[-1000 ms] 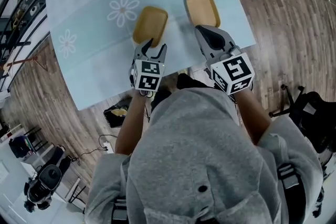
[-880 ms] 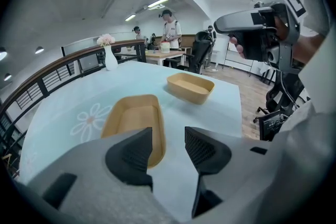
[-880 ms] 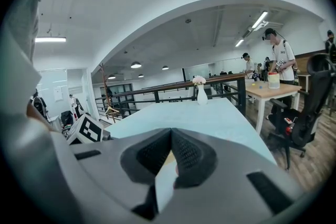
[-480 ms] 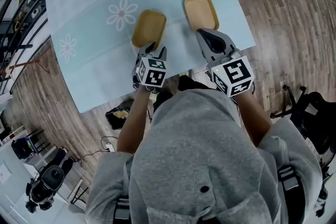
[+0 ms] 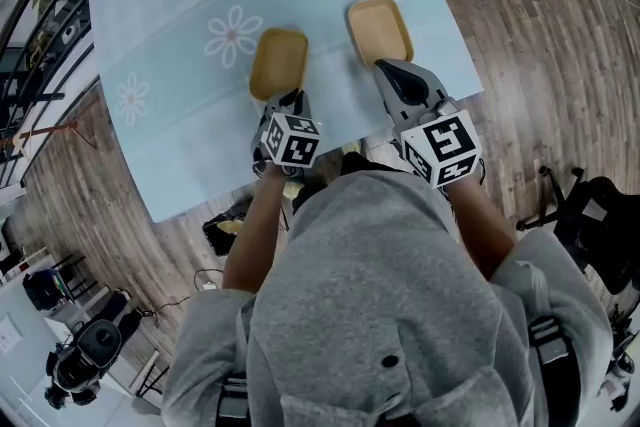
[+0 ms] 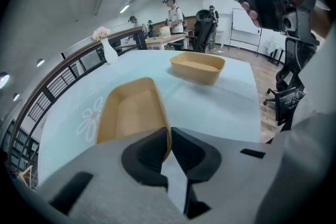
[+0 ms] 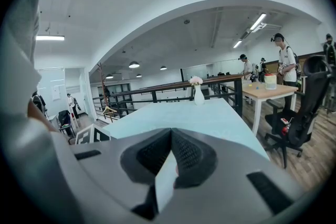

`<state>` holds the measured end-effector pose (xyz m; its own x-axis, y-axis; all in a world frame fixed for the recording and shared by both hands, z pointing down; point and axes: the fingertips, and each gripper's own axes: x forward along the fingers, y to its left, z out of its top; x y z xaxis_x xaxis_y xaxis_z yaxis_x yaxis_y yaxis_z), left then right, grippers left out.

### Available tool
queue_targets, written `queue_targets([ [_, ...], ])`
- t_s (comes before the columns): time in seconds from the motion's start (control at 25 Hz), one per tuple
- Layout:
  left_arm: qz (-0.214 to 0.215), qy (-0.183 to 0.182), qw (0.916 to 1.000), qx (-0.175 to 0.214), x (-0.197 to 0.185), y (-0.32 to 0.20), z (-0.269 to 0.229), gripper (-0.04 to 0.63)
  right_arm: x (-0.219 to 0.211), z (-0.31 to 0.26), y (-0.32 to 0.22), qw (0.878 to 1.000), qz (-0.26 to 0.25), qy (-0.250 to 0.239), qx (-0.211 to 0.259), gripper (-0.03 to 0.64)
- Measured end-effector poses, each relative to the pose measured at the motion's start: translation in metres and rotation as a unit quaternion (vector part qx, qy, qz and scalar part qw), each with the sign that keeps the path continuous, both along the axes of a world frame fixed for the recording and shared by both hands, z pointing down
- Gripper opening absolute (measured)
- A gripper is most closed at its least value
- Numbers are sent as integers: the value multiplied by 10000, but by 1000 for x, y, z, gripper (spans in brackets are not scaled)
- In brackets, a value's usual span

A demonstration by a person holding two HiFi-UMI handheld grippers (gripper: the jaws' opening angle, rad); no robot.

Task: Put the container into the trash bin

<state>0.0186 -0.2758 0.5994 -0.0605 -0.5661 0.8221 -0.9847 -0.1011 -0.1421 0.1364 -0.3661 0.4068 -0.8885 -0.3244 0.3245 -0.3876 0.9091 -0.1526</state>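
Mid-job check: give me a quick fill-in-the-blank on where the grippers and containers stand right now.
1. On the table, the left container and the right container both sit upright and are ____ inside.
2. The left gripper, its jaws closing, has the rim of the ____ container between them.
3. The right gripper has its jaws together with ____ between them.

Missing words: empty; left; nothing.
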Motion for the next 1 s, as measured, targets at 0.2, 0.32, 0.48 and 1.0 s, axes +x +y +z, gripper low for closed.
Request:
queue_targets([
  [0.2, -5, -30, 10000, 40, 3, 4, -5, 35, -4, -1, 5, 10000, -92, -32, -3, 26],
  [0.32, -123, -49, 9998, 112, -4, 9, -11, 35, -14, -3, 10, 9998, -205, -60, -1, 25],
  [0.48, -347, -73, 9993, 146, -15, 23, -17, 35, -29, -5, 20, 9990, -434, -89, -12, 26],
  [1.0, -1631, -169, 9864, 126, -81, 137, -28, 35, -116, -17, 98, 9879, -1545, -145, 11, 26],
])
